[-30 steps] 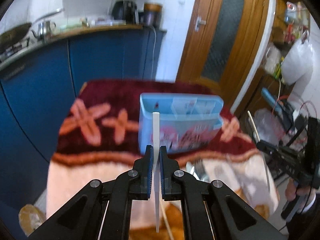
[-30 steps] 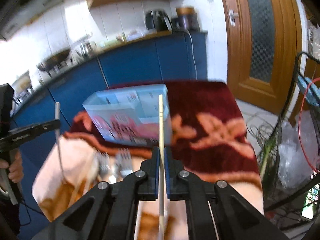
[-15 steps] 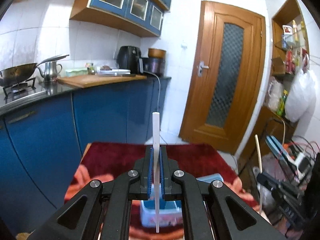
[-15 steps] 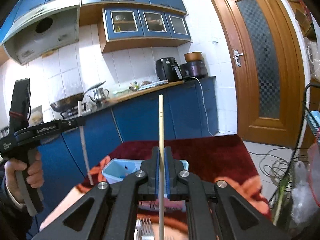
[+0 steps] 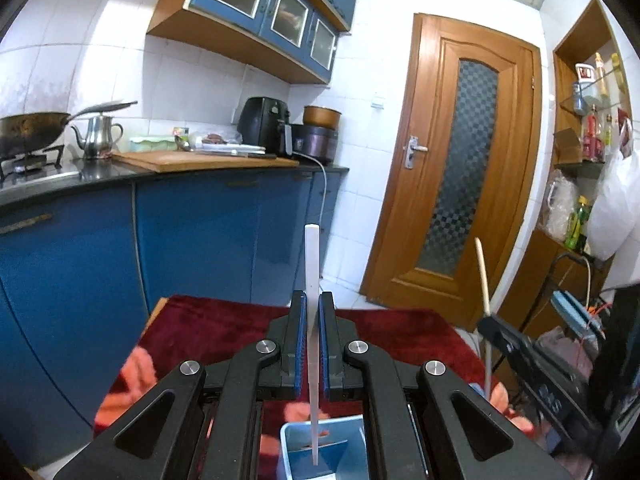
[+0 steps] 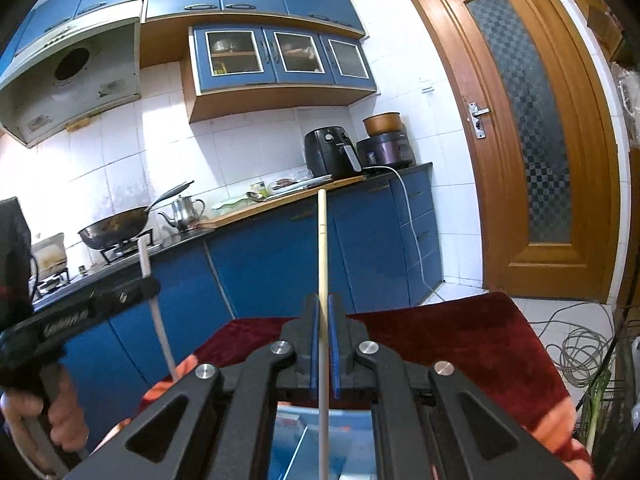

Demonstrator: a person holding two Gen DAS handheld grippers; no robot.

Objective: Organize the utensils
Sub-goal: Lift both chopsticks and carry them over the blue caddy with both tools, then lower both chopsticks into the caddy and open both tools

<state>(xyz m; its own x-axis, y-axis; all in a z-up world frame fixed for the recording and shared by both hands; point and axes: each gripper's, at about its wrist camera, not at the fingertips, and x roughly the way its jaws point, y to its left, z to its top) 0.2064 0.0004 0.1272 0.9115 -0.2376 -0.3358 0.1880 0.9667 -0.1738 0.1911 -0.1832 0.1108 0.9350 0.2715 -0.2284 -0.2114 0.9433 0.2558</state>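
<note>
The left tool (image 5: 312, 300) was clamped on an upright white chopstick (image 5: 311, 264), its lower tip reaching down over the light-blue box (image 5: 288, 446) on the desk's red blanket (image 5: 208, 332). The right tool (image 6: 324, 302) gripped a wooden chopstick (image 6: 322, 240), also upright above that box (image 6: 288, 440). Only the right view showed the person's hand (image 6: 60, 416) on the left tool's handle, the range hood (image 6: 72, 80) and coiled cables (image 6: 576, 356) on the floor; only the left view showed cluttered shelves (image 5: 592, 120) beside the door (image 5: 460, 184).
</note>
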